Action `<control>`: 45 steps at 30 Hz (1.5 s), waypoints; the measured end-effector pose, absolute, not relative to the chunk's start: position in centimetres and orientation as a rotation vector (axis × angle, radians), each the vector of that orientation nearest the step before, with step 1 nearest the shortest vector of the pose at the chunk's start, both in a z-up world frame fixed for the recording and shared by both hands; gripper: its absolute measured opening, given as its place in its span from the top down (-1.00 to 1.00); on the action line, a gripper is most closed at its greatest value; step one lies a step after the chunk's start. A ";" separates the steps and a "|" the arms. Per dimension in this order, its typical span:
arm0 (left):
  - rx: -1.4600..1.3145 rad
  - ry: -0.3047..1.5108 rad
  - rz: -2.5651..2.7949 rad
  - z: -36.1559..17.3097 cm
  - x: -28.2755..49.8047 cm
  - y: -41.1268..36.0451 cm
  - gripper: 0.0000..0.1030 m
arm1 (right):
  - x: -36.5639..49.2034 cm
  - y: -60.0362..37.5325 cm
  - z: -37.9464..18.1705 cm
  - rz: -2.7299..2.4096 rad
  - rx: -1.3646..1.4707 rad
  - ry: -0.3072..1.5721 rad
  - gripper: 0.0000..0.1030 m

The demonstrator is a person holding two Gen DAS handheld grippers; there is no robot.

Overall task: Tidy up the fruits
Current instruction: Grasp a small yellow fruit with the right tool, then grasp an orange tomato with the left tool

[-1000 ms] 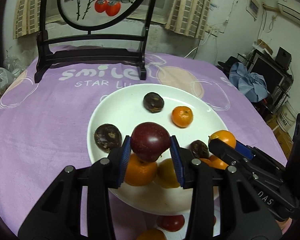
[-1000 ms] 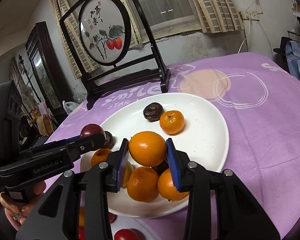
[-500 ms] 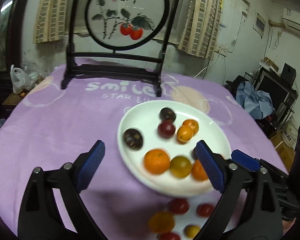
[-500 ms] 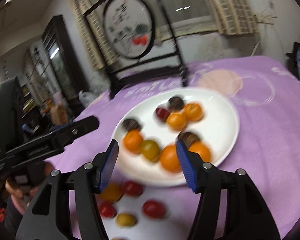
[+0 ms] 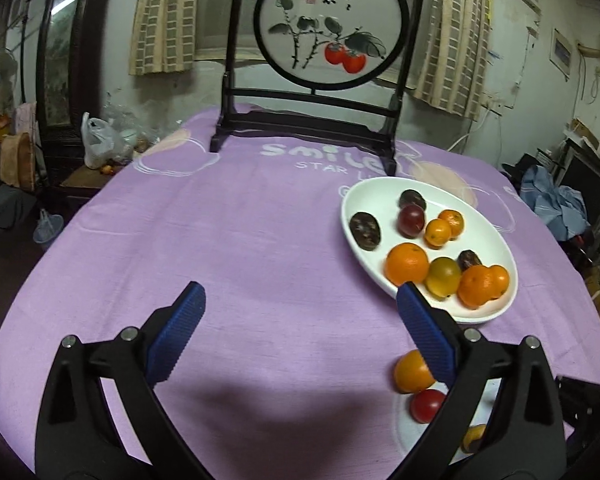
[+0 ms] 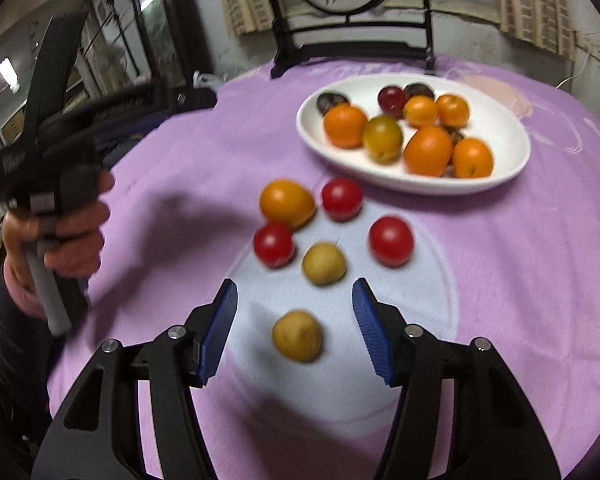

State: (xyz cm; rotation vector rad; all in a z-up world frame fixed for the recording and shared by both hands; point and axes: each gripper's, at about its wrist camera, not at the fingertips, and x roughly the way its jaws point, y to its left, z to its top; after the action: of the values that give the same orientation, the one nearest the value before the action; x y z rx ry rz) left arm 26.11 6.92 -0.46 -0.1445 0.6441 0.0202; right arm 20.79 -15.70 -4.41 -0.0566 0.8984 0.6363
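Left gripper (image 5: 298, 322): no longer clamps the dark red fruit (image 5: 411, 221); spread wide, drawn back over bare cloth.
Right gripper (image 6: 294, 330): orange (image 6: 427, 150) released onto white plate (image 6: 512, 132); now above loose yellow fruit (image 6: 297, 335).

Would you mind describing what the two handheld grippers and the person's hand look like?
Both the left gripper and the right gripper have black plastic triangular-frame fingers with silver rivets and blue ribbed pads. In the right wrist view, the bare left hand grips a black body with a grey handle; a pink cuff shows.
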 end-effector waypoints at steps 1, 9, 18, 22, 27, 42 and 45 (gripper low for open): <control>-0.144 0.649 0.018 -0.5 26.3 6.9 -0.91 | 20.6 -15.6 -4.4 0.638 -0.065 0.898 -0.11; -0.103 0.655 0.024 -0.7 26.3 6.2 -0.91 | 20.4 -15.4 -5.3 0.635 -0.107 0.953 0.05; -0.103 0.668 0.019 -0.8 26.4 6.1 -0.91 | 19.6 -15.4 -5.6 0.627 -0.144 0.962 0.46; -0.100 0.681 0.007 -1.0 26.6 5.9 -0.91 | 19.8 -16.0 -5.4 0.660 -0.076 0.978 0.48; -0.092 0.718 -0.080 -1.4 26.7 5.0 -0.90 | 20.2 -17.4 -4.6 0.655 0.008 0.964 0.49; 0.004 0.848 -0.304 -4.7 26.9 -0.2 -0.15 | 19.9 -18.5 -4.0 0.627 0.051 0.948 0.49; -0.022 0.874 -0.326 -5.2 27.2 -0.2 -0.15 | 20.0 -18.7 -3.9 0.618 0.053 0.941 0.49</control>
State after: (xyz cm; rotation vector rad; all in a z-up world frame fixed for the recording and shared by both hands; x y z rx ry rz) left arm 27.19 -0.18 -5.18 -0.0224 0.8741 -0.3256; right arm 19.98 -18.67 -3.88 0.0534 0.9413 0.6181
